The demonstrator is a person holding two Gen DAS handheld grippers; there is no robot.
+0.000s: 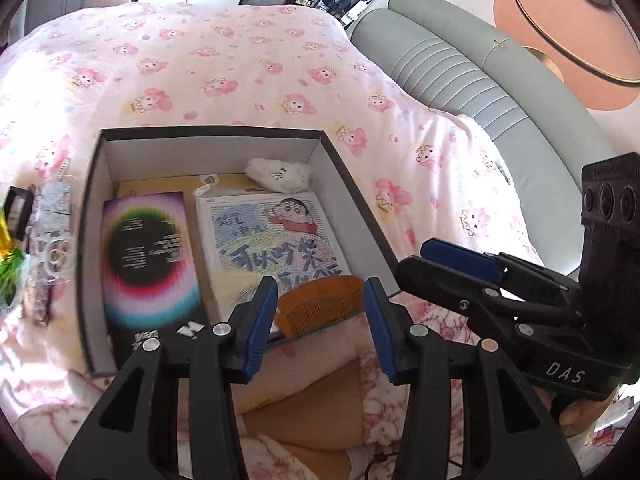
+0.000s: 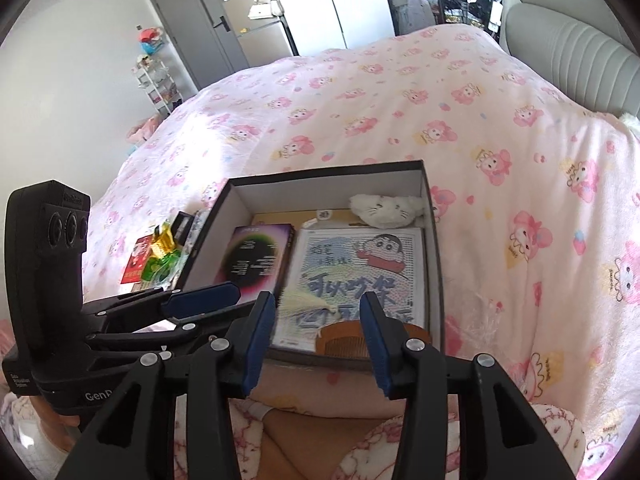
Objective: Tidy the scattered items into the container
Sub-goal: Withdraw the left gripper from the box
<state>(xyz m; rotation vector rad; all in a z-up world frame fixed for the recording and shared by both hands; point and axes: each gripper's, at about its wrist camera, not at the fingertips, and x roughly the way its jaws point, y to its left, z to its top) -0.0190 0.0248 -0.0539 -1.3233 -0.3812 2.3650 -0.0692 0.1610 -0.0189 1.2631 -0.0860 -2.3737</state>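
Observation:
A dark open box (image 1: 96,240) (image 2: 434,240) sits on the pink bed. Inside lie a purple-black booklet (image 1: 148,256) (image 2: 256,258), a cartoon-print packet (image 1: 272,240) (image 2: 360,272), a white plush cat (image 1: 278,174) (image 2: 386,208), a cream tassel (image 1: 232,280) (image 2: 300,304) and a brown wooden comb (image 1: 320,300) (image 2: 344,342). My left gripper (image 1: 320,328) is open and empty over the box's near edge. My right gripper (image 2: 320,336) is open and empty above the comb. Each gripper shows in the other's view: the right gripper (image 1: 460,264) and the left gripper (image 2: 200,300).
Loose items lie left of the box: a patterned pouch with a white ring (image 1: 52,232), a small black frame (image 1: 18,208), green and gold wrappers (image 2: 164,256) and a red card (image 2: 136,264). A grey headboard (image 1: 460,72) borders the bed on the right. My pyjama-clad legs (image 1: 304,400) are below.

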